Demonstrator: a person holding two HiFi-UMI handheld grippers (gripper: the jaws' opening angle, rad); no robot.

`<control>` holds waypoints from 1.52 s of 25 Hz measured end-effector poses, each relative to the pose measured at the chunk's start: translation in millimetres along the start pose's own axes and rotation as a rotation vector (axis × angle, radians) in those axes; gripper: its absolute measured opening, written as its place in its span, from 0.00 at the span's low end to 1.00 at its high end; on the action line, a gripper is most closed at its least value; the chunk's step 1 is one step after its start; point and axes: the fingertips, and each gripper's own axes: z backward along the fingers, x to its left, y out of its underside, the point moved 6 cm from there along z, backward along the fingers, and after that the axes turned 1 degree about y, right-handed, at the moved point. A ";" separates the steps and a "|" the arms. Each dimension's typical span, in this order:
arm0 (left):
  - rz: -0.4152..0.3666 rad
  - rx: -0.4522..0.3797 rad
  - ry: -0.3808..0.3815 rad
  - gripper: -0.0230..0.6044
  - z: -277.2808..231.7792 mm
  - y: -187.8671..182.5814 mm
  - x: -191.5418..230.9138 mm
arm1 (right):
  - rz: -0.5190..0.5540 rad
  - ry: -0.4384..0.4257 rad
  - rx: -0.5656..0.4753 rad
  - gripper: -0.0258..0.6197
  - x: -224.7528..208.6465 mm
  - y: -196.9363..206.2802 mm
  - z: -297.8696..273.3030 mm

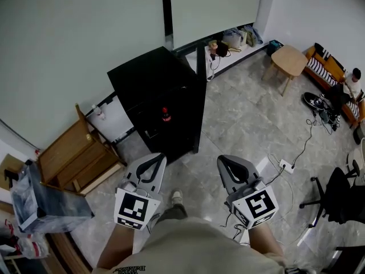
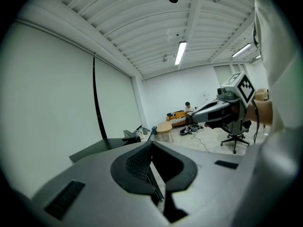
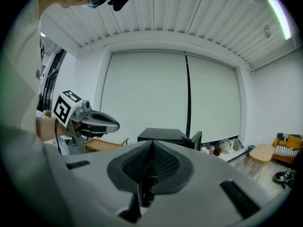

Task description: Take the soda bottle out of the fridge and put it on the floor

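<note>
A black fridge (image 1: 154, 90) stands ahead on the tiled floor with its door (image 1: 201, 93) swung open to the right. Inside it a dark soda bottle (image 1: 166, 114) with a red label stands upright. My left gripper (image 1: 155, 158) and right gripper (image 1: 223, 158) hover side by side short of the fridge, both shut with nothing between their fingers. In the left gripper view the left gripper (image 2: 151, 143) has its jaws meeting, and the fridge top (image 2: 97, 148) lies beyond. The right gripper view shows the right gripper (image 3: 152, 143) closed, aimed at the fridge (image 3: 163, 135).
A wooden crate (image 1: 74, 156) and a grey box (image 1: 40, 201) sit to the left of the fridge. A power strip (image 1: 285, 165) with cables lies on the floor at right, near an office chair (image 1: 336, 196). A round wooden table (image 1: 289, 60) and a seated person (image 1: 352, 84) are far right.
</note>
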 end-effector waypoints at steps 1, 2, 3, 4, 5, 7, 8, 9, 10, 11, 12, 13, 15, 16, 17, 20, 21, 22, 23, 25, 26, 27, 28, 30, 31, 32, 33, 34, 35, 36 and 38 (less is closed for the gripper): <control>0.000 0.000 0.006 0.05 -6.8 0.5 8.8 | 0.001 0.003 0.006 0.03 -3.0 -1.4 -10.1; -0.001 0.001 0.012 0.05 -13.4 1.3 17.7 | 0.001 0.008 0.014 0.03 -5.8 -2.6 -20.2; -0.003 0.001 0.018 0.05 -20.0 2.2 26.7 | 0.002 0.012 0.021 0.03 -8.6 -4.0 -30.3; -0.005 0.003 0.025 0.05 -26.6 3.3 35.8 | 0.002 0.017 0.028 0.03 -11.2 -5.6 -40.5; -0.009 0.006 0.032 0.05 -33.3 4.7 45.0 | 0.000 0.021 0.033 0.03 -13.7 -7.4 -50.8; -0.018 0.013 0.046 0.05 -47.0 8.6 63.5 | -0.012 0.025 0.038 0.03 -18.2 -11.1 -72.3; -0.024 0.016 0.054 0.05 -54.2 11.0 72.4 | -0.023 0.024 0.034 0.04 -20.4 -12.9 -83.3; -0.030 0.018 0.062 0.05 -61.5 13.5 80.8 | -0.034 0.024 0.029 0.03 -22.8 -14.8 -94.3; -0.036 0.019 0.072 0.05 -68.9 15.9 88.7 | -0.041 0.027 0.025 0.03 -25.3 -16.6 -105.1; -0.042 0.019 0.081 0.05 -76.1 18.1 96.0 | -0.045 0.032 0.025 0.03 -27.6 -18.1 -115.6; -0.047 0.018 0.091 0.05 -82.9 20.0 102.5 | -0.048 0.039 0.026 0.03 -29.6 -19.1 -125.4; -0.051 0.017 0.102 0.05 -89.1 21.6 108.4 | -0.052 0.046 0.030 0.03 -31.5 -19.8 -134.5; -0.057 0.014 0.124 0.05 -100.1 24.3 118.6 | -0.054 0.056 0.037 0.03 -35.1 -20.8 -150.8; -0.058 0.014 0.135 0.05 -105.4 25.9 123.2 | -0.051 0.061 0.040 0.04 -37.1 -21.1 -158.5; -0.058 0.015 0.146 0.05 -110.6 27.8 127.2 | -0.050 0.065 0.044 0.03 -39.3 -20.9 -165.5; -0.054 0.017 0.166 0.05 -124.0 35.6 136.3 | -0.053 0.078 0.053 0.03 -44.5 -17.9 -182.3; -0.052 0.017 0.166 0.05 -127.3 38.2 139.4 | -0.055 0.082 0.057 0.03 -45.4 -16.6 -186.8; -0.049 0.019 0.164 0.05 -130.3 40.6 142.6 | -0.057 0.085 0.061 0.03 -46.1 -15.2 -191.0; -0.045 0.020 0.161 0.05 -133.3 42.4 145.7 | -0.059 0.088 0.065 0.03 -47.1 -13.7 -194.9; -0.030 0.019 0.157 0.05 -138.6 44.2 150.5 | -0.063 0.092 0.072 0.03 -50.0 -11.1 -201.0; -0.024 0.019 0.155 0.05 -141.2 45.0 151.9 | -0.065 0.093 0.074 0.03 -52.1 -9.7 -202.9; -0.020 0.020 0.153 0.05 -144.1 45.8 152.7 | -0.069 0.096 0.078 0.03 -54.6 -7.8 -204.2; -0.017 0.021 0.149 0.05 -147.2 46.6 153.1 | -0.073 0.099 0.082 0.03 -57.5 -5.6 -205.0; -0.007 0.025 0.137 0.05 -154.4 48.0 152.0 | -0.080 0.102 0.097 0.03 -64.0 -1.6 -205.7; 0.000 0.029 0.130 0.05 -158.7 49.0 150.6 | -0.081 0.099 0.106 0.03 -67.6 0.5 -206.0; 0.008 0.035 0.124 0.05 -163.2 50.4 148.9 | -0.082 0.093 0.114 0.04 -71.3 2.9 -206.5; 0.018 0.041 0.115 0.05 -167.8 51.8 147.3 | -0.081 0.086 0.120 0.03 -75.1 5.4 -207.3; 0.027 0.043 0.103 0.05 -172.3 53.2 145.9 | -0.080 0.079 0.126 0.03 -79.1 8.1 -208.3; 0.037 0.042 0.088 0.05 -176.6 54.4 145.0 | -0.080 0.072 0.133 0.03 -83.3 11.1 -209.5; 0.048 0.041 0.072 0.05 -180.8 55.8 144.3 | -0.080 0.065 0.141 0.03 -87.6 14.3 -210.8; 0.074 0.040 0.042 0.05 -190.1 59.2 143.5 | -0.082 0.049 0.156 0.03 -96.9 21.1 -213.7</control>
